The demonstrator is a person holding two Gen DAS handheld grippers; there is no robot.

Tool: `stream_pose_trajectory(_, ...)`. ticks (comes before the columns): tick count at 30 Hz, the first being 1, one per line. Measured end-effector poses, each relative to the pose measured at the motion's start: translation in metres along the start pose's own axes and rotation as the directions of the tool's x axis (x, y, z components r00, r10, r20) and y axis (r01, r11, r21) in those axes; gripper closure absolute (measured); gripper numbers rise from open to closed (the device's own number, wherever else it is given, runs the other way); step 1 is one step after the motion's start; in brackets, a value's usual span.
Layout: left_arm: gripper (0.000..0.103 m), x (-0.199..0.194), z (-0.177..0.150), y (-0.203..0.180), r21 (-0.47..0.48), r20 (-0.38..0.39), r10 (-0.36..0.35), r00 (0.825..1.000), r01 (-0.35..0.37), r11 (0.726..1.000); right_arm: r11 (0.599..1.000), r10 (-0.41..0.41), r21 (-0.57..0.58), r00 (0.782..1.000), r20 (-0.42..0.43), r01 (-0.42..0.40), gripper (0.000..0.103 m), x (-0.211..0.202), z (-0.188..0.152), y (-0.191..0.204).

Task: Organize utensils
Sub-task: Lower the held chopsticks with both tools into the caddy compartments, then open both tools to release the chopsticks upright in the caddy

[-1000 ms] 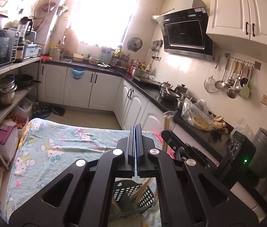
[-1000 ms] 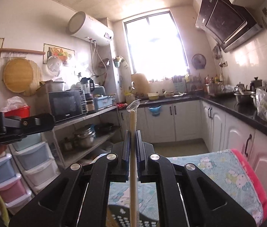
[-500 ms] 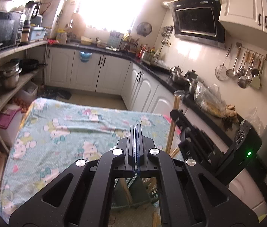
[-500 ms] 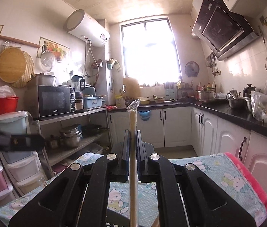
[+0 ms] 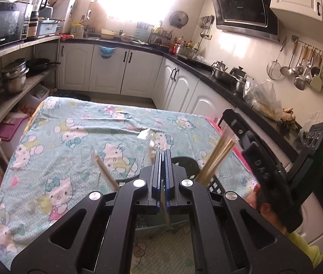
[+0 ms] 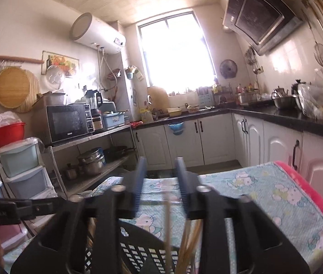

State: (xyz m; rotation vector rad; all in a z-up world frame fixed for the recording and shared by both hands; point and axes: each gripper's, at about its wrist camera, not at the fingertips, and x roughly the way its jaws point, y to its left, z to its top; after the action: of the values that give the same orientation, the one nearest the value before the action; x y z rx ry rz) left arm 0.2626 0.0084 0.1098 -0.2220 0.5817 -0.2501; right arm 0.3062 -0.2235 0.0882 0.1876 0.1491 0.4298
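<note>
a bright kitchen with white cabinets surrounds a counter (image 5: 70,137) draped in a cat-print cloth. on it, wrapped chopsticks (image 5: 103,169) lie at the left. the left gripper (image 5: 162,178) has its jaws pressed together, and whether they pinch the thin stick (image 5: 166,215) showing just below them cannot be told. right of it, a bundle of chopsticks (image 5: 216,157) stands tilted in a black slotted basket (image 6: 143,248). the right gripper (image 6: 161,182) hangs above the basket, its jaws opening, a single chopstick (image 6: 167,223) upright and loose between them.
</note>
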Motion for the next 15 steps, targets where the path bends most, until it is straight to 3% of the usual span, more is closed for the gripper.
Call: stream_pose_trajectory(15, 0.064, -0.006, -0.023, 0.007, -0.019, -0.025, 0.005, 1.0, -0.005, 1.0, 0.999, -0.033, 0.028, 0.993, -0.11, 0.036, 0.062, -0.032, -0.008, -0.003)
